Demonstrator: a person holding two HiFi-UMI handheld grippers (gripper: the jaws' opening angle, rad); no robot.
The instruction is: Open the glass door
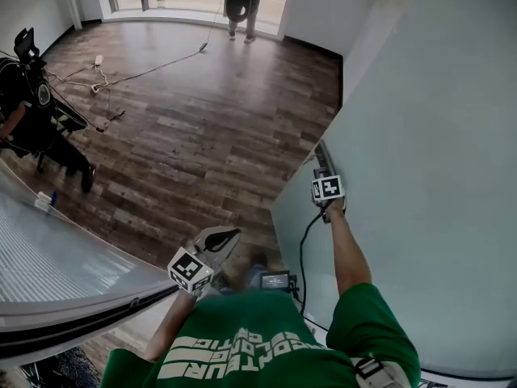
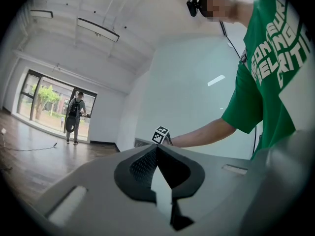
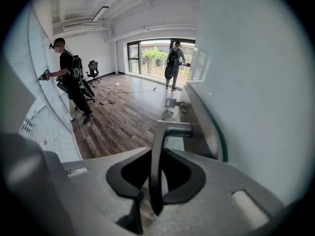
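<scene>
The frosted glass door (image 1: pixel 420 160) stands swung out over the wooden floor, its edge (image 3: pixel 212 127) running away from me in the right gripper view. A metal lever handle (image 3: pixel 158 151) hangs down from its plate on the door. My right gripper (image 3: pixel 156 159) is shut on this lever, which runs between its two jaws. In the head view the right gripper (image 1: pixel 327 207) sits at the door's edge under its marker cube. My left gripper (image 1: pixel 224 238) is held in front of my body, pointing level. Its jaws (image 2: pixel 156 149) meet at the tips with nothing between them.
A frosted glass wall (image 1: pixel 56 257) runs along the left. A person in black (image 1: pixel 32 111) with a chair stands beside it. Cables (image 1: pixel 145 73) lie across the wooden floor (image 1: pixel 210 128). Another person (image 1: pixel 242 2) stands at the far window doorway.
</scene>
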